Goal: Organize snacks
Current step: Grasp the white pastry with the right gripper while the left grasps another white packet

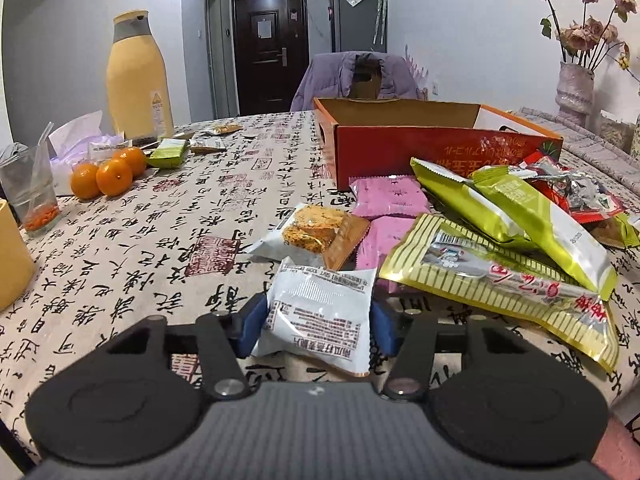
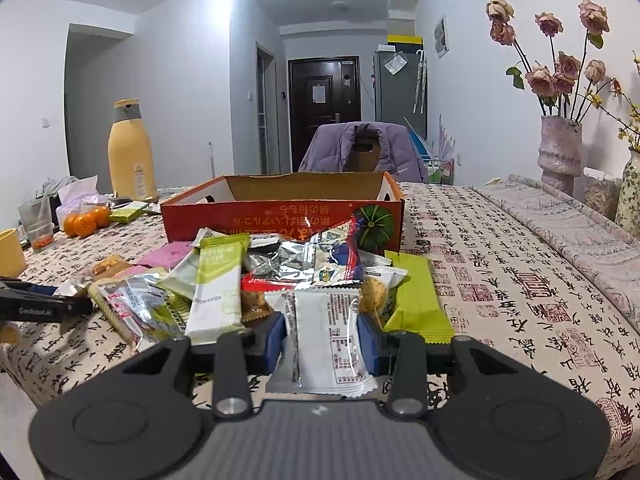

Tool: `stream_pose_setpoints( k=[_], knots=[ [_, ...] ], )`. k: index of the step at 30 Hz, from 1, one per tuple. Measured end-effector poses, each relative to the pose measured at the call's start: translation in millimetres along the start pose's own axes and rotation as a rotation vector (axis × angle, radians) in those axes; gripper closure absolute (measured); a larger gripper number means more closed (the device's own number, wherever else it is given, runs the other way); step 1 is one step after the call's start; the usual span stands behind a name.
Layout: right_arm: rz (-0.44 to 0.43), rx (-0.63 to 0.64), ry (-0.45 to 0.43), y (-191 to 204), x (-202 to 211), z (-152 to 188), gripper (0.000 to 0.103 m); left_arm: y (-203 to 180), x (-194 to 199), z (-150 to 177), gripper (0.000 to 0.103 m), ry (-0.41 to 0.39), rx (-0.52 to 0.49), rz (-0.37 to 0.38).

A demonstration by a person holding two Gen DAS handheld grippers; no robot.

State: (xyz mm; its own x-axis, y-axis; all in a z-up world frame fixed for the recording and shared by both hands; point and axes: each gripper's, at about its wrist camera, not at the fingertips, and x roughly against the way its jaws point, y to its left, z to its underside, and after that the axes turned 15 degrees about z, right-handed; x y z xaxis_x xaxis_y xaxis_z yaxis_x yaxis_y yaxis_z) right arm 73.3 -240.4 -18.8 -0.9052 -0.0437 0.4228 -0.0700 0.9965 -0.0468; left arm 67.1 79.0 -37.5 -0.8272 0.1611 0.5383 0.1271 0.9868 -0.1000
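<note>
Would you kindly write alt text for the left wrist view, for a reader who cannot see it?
The left gripper pinches a white snack packet above a calligraphy-print tablecloth. A pile of green, pink and red snack packets lies to the right, before an open red cardboard box.

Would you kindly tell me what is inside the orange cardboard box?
Only bare brown inner walls of the orange cardboard box show above its rim in both views. No snack is visible inside, but the near wall hides its floor.
</note>
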Motion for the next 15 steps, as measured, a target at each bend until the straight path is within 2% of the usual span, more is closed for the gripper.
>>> stream_pose_setpoints(
  k=[9, 15],
  knots=[
    [-0.002, -0.007, -0.011, -1.8, 4.5, -0.4, 0.064, -9.5, 20.5, -0.2, 0.05, -0.057, -0.027, -0.026],
    [-0.005, -0.006, -0.032, -0.6, 8.7, -4.4, 0.064, -16.1, 30.8, -11.9, 0.05, -0.103, -0.026, -0.028]
  ],
)
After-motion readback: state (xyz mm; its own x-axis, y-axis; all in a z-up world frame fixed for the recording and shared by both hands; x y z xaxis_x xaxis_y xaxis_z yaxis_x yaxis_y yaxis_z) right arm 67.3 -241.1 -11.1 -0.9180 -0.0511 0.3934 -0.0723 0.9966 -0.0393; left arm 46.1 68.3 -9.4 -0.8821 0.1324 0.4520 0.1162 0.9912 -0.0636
